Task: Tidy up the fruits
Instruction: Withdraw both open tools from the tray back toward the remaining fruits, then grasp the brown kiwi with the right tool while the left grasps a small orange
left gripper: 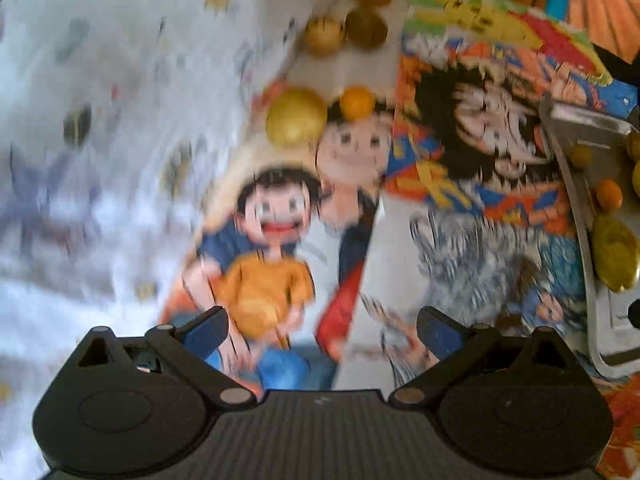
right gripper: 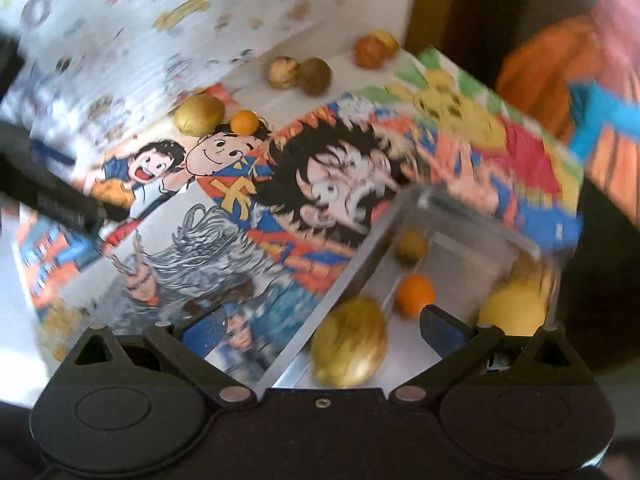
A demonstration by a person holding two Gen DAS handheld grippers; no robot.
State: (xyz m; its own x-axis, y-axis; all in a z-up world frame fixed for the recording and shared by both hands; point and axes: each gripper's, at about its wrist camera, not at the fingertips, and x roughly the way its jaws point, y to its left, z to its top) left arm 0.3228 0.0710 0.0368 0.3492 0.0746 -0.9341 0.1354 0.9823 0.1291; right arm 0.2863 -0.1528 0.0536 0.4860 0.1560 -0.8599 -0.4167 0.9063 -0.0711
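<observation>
My left gripper (left gripper: pixel 322 332) is open and empty above a cartoon-printed mat (left gripper: pixel 460 152). Ahead of it lie a golden round fruit (left gripper: pixel 296 118) and a small orange (left gripper: pixel 357 101), with brown fruits (left gripper: pixel 324 36) farther back. A metal tray (left gripper: pixel 568 184) at the right holds several fruits. My right gripper (right gripper: pixel 322 328) is open over the tray's rim (right gripper: pixel 340 288). A golden fruit (right gripper: pixel 350 344) lies in the tray just ahead, between the fingers' lines but untouched. An orange (right gripper: pixel 414 294), a brownish fruit (right gripper: pixel 411 246) and a yellow fruit (right gripper: pixel 516 304) are also inside.
A white patterned sheet (right gripper: pixel 120 32) rises behind the mat on the left. The loose golden fruit (right gripper: pixel 200 114), orange (right gripper: pixel 245 122) and brown fruits (right gripper: pixel 316 76) sit along its foot. An orange and blue object (right gripper: pixel 560 72) stands at the back right. The left gripper's body (right gripper: pixel 60 196) shows at the left.
</observation>
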